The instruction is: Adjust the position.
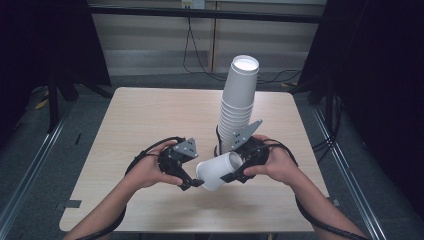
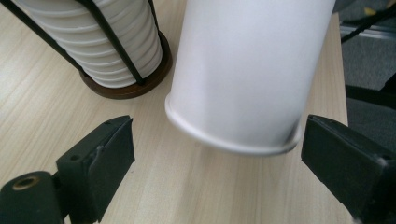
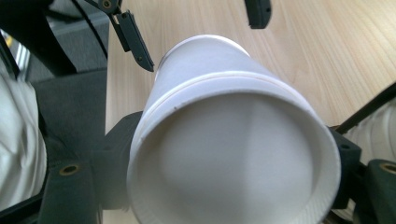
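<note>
Forearms enter at the bottom edge of the high view, elbows cut off. Right hand-held gripper (image 1: 231, 167) is clamped on a white paper cup (image 1: 216, 170), held sideways just above the counter (image 1: 150, 120), base end toward the left hand-held gripper (image 1: 196, 183). In the right gripper view the cup's wide mouth hides most of the jaws; appears to be 2 nested cups, can't confirm. Left hand-held gripper is released: jaws stand either side of the cup base w/ gaps, not touching. Behind, a tall cup stack (image 1: 239, 100) leans in a wire holder (image 2: 126, 86) w/ brown base, partly hidden by the right hand (image 1: 277, 162).
</note>
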The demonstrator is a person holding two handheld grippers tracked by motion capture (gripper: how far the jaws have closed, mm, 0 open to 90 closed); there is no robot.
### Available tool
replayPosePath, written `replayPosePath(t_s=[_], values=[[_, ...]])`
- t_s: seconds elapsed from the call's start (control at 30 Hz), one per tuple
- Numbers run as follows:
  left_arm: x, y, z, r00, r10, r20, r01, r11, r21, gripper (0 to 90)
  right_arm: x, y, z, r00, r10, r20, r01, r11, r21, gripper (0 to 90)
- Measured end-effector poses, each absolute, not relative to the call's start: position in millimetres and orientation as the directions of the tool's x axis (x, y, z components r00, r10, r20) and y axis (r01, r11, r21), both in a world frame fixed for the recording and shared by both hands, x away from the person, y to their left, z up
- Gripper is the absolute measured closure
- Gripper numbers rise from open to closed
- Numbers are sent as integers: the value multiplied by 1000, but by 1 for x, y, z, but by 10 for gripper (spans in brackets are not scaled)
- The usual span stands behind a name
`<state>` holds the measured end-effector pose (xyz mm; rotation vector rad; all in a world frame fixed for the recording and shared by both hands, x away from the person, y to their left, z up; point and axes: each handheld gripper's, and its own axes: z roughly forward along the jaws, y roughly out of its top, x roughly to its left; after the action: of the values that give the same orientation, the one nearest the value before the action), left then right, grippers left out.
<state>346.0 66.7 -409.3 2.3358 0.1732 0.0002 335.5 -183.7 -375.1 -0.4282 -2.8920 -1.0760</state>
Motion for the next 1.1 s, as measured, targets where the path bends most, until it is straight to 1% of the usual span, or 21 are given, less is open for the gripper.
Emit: replayPosePath(t_s=[0.07, 0.1, 0.2, 0.3, 0.37, 0.5, 0.63, 0.7, 0.8, 0.9, 0.93, 1.03, 1.1], values=[[346, 70, -412, 988, 142, -59, 140, -671, 728, 94, 335, -188, -375, -958, 259, 124, 275, 704, 655, 238], [347, 72, -414, 989, 139, -42, 126, -673, 729, 97, 335, -189, -376, -955, 266, 133, 285, 696, 659, 238], [346, 75, -419, 986, 164, -38, 138, -660, 738, 107, 335, -194, -376, -947, 287, 143, 305, 674, 672, 238], [345, 76, -425, 982, 182, -59, 163, -636, 754, 117, 335, -197, -377, -944, 297, 143, 310, 653, 691, 237], [344, 76, -428, 983, 176, -55, 155, -632, 760, 120, 335, -198, -377, -938, 308, 158, 326, 637, 699, 237], [342, 75, -432, 982, 184, -45, 151, -621, 769, 128, 335, -199, -379, -937, 304, 172, 331, 611, 719, 237], [342, 74, -437, 977, 202, -63, 175, -601, 780, 134, 335, -199, -380, -935, 309, 174, 334, 604, 724, 236], [342, 74, -438, 978, 204, -49, 166, -607, 777, 136, 335, -199, -380, -932, 312, 183, 342, 594, 728, 236], [341, 74, -439, 976, 209, -69, 180, -580, 794, 142, 335, -198, -381, -930, 315, 191, 348, 583, 734, 236], [339, 73, -439, 979, 194, -56, 162, -589, 792, 148, 336, -198, -381, -927, 320, 197, 354, 567, 744, 235], [339, 72, -440, 979, 191, -69, 170, -582, 795, 148, 336, -198, -382, -927, 320, 195, 352, 563, 748, 235], [339, 71, -442, 979, 191, -65, 167, -582, 796, 147, 336, -198, -382, -928, 320, 190, 348, 565, 748, 236], [338, 71, -443, 980, 182, -86, 176, -570, 803, 148, 337, -199, -381, -927, 329, 182, 346, 560, 752, 236]])
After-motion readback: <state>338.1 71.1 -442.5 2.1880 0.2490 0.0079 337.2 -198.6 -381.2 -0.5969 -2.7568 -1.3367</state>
